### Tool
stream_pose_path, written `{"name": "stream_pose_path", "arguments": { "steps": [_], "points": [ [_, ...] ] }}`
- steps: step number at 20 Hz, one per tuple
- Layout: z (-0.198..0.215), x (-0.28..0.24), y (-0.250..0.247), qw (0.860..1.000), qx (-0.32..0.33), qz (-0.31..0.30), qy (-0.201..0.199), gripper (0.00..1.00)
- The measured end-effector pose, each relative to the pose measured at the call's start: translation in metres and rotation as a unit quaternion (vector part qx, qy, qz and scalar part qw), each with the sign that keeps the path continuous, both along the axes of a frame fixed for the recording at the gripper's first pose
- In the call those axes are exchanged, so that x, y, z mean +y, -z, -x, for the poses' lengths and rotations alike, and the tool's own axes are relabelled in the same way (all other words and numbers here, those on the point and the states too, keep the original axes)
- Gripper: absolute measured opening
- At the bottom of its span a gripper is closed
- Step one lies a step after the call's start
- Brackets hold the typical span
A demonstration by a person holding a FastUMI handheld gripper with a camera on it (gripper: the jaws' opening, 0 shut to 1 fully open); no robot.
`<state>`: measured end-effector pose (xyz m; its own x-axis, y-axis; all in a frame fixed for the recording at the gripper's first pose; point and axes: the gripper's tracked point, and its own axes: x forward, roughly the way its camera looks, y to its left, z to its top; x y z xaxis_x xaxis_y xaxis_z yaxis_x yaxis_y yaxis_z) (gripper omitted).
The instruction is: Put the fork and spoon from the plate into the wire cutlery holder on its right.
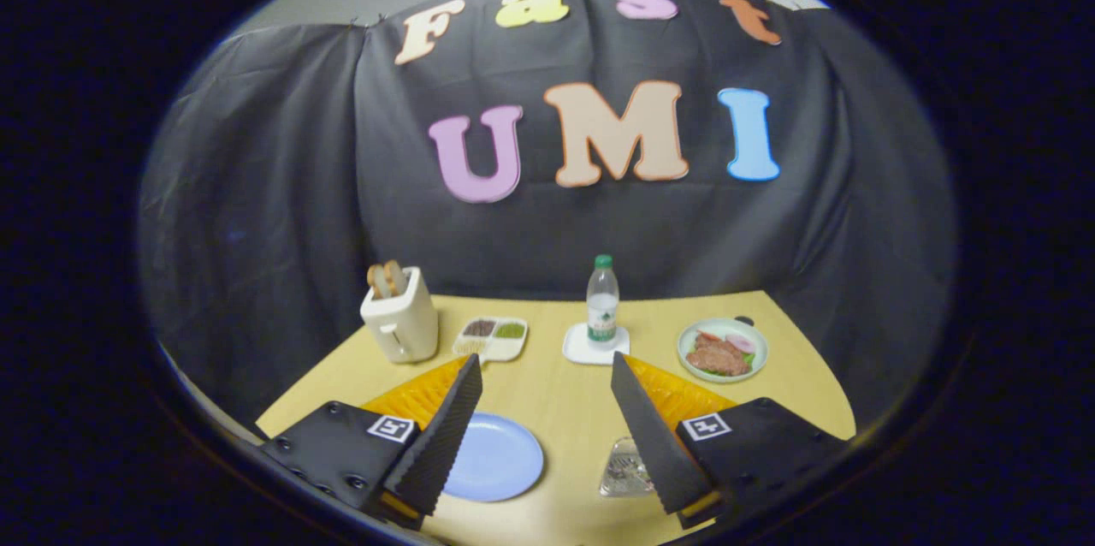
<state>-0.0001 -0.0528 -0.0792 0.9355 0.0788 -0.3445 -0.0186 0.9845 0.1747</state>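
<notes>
Gripper view: the table [565, 409] takes up the lower middle of the frame, a pale wooden top with its far edge meeting the dark cloth wall and its right edge curving down at the lower right. The gripper [547, 370] hangs above the near part of it with its two fingers spread wide apart and nothing held between them.

The blue plate [500, 459] lies in the lower centre-left, partly behind the left finger. The part that shows is bare: no fork or spoon can be seen on it. The wire cutlery holder [626, 471] sits to the plate's right, lower centre-right, half hidden by the right finger; something shiny glints inside, but whether that is the cutlery cannot be told. Judged from the bare plate, the task looks done or nearly so, though this is not certain.

Along the back row, from upper left to right, stand a toaster [399, 315], a small divided dish [491, 337], a water bottle [602, 299] on a white coaster [583, 350], and a green plate of food [723, 349]. These are well apart from the blue plate and holder, so the middle of the table is open for moving. The near edge lies just below the holder, which leaves little room there.
</notes>
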Motion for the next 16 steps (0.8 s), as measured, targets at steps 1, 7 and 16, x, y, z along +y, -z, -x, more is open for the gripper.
{"name": "stream_pose_path", "arguments": {
  "steps": [1, 7, 16],
  "points": [
    [0.001, -0.001, -0.01, 0.999, -0.035, 0.007, 0.017, 0.97],
    [0.01, 0.021, -0.042, 0.987, -0.129, 0.076, 0.064, 0.97],
    [0.026, 0.02, -0.045, 0.984, -0.142, 0.076, 0.074, 0.97]
  ]
}}
